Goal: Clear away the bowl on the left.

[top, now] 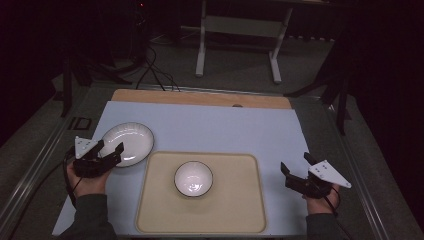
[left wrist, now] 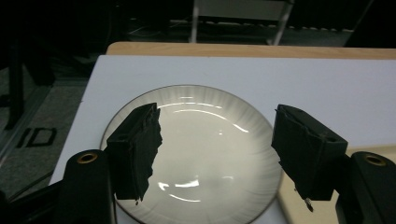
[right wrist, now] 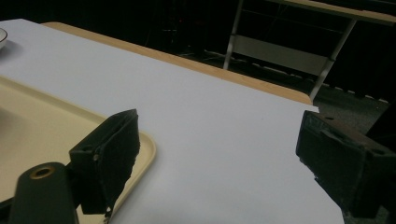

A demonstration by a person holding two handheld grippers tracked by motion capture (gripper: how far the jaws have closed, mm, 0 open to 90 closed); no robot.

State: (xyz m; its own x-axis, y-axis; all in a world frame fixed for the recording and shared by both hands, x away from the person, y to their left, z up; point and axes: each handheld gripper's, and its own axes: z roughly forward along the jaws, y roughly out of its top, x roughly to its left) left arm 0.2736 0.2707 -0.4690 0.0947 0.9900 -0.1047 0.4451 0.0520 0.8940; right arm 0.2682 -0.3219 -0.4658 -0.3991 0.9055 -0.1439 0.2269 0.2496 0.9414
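Left gripper point(top: 107, 151) at bench's left side, held in left hand point(top: 87, 182), jaws spread wide, nothing between fingers point(left wrist: 137, 149). Right gripper point(top: 296, 165) at right side, gripped by right hand point(top: 320, 202), jaws likewise wide apart, empty. Both forearms enter from bottom edge.

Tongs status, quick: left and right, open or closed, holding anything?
Left tongs: open, empty, hovering at the near edge of the white plate.
Right tongs: open, empty, over the table right of the tray.
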